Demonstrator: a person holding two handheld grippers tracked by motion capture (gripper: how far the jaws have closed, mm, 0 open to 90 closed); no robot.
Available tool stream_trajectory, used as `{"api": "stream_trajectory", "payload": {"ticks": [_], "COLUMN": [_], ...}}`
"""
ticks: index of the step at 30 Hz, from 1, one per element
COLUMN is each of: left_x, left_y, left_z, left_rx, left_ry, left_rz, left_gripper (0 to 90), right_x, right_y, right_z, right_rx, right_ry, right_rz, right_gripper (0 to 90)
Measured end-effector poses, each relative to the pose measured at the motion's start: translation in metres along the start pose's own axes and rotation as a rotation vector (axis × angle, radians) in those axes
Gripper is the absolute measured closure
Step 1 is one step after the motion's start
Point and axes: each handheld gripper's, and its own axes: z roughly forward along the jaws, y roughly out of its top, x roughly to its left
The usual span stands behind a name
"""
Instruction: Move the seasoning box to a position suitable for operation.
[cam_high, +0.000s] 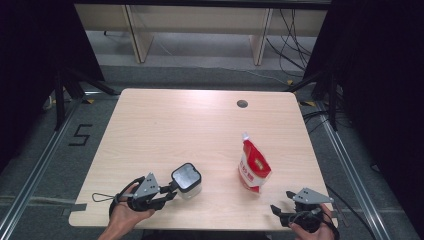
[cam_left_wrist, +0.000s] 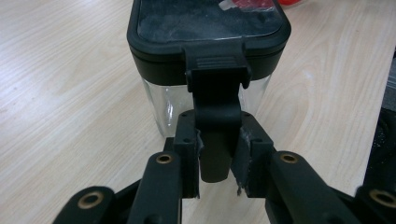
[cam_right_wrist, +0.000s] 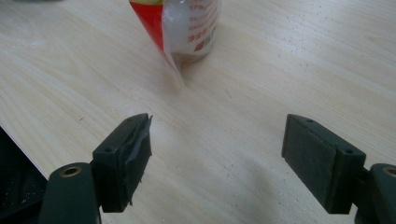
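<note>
Black plastic marks the latch tab that hangs from the lid of the clear container, and the left gripper has its fingers narrowed onto that tab, pads pressing both flanks. Seen from above, the container stands at about two o'clock from the left hand, touching the fingertips, upright with its long axis vertical; the tab points back toward the hand. The red-and-white pouch stands at roughly eleven o'clock from the right gripper, well apart, and that gripper's fingers gape wide over bare wood, holding nothing. Left is thus the nearer hand for the lid. The pale wood-grain surface carries a cable hole at twelve o'clock; grey floor and dark curtains surround it.
</note>
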Motion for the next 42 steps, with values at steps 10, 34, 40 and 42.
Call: {"api": "stream_trajectory", "payload": {"ticks": [10,34,40,42], "left_x": [-0.01,-0.03,-0.025,-0.024], "left_y": [0.008,0.024,0.025,0.024], "left_z": [0.012,0.039,0.04,0.04], "left_rx": [-0.012,-0.049,-0.037,-0.047], "left_ry": [-0.087,-0.266,-0.213,-0.198], "left_rz": [0.058,0.166,0.17,0.166], "left_gripper": [72.4,72.0,70.7,69.4], "right_x": [0.0,0.001,0.001,0.001], "right_y": [0.0,0.0,0.0,0.0], "right_z": [0.001,0.0,0.0,0.0], "right_rx": [-0.008,-0.002,0.0,-0.013], "right_ry": [0.007,-0.007,-0.003,-0.007], "right_rz": [-0.007,-0.02,-0.019,-0.028], "right_gripper": [24.9,25.2,25.2,25.2]}}
